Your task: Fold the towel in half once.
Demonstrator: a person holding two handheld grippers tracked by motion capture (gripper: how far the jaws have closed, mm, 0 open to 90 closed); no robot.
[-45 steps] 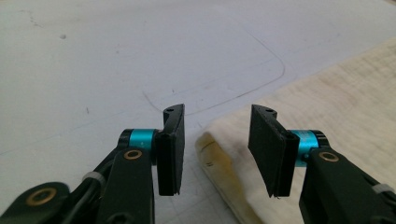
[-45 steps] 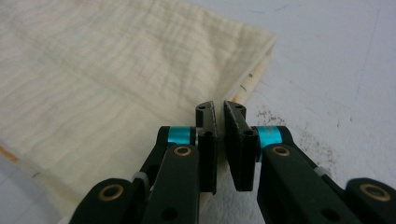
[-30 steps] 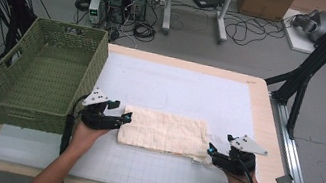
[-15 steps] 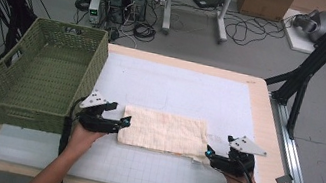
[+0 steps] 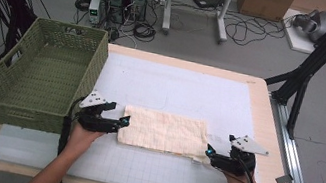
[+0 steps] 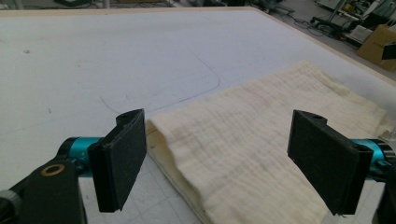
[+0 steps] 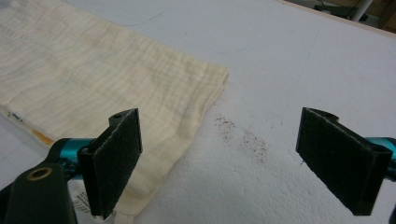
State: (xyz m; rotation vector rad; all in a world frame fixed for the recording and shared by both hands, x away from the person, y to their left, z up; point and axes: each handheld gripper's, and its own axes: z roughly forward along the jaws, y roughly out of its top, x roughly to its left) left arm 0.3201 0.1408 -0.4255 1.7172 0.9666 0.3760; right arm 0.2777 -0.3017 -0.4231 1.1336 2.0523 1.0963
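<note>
Left jaws: wide apart, just been opening; the black pads (image 6: 122,156) press on nothing. The near end of the cloth lies between and below them.
Left gripper (image 5: 121,121): black body with teal fittings, lying low over the mat, tips at the cloth's left short edge; seen from its own camera at (image 6: 215,161).
Right jaws: well apart, just been opening; the pads (image 7: 116,158) clamp nothing. One pad hangs over the cloth's corner, the other over bare mat.
Right gripper (image 5: 209,151): black, grey three-cornered plate on top, tips at the cloth's lower right corner; from its own camera at (image 7: 219,163).
Cloth: cream-coloured crinkled fabric folded into a long rectangle (image 5: 164,132), flat on the mat between the two grippers, free of both. Layered edges show at its left end (image 6: 243,154); a small printed tag peeks out under the right corner (image 7: 140,88).
Mat: white gridded sheet (image 5: 177,86) covering most of the tabletop; a faint dark speckled smudge just beside the cloth's right corner (image 7: 243,135).
Table: pale wooden top (image 5: 263,101), its border showing round the mat.
Basket: olive-green woven rectangular basket with handle slots (image 5: 41,77), at the table's left edge, just beside the left gripper.
Hands: both forearms come in from the near edge; left hand (image 5: 82,133), right hand (image 5: 237,178).
</note>
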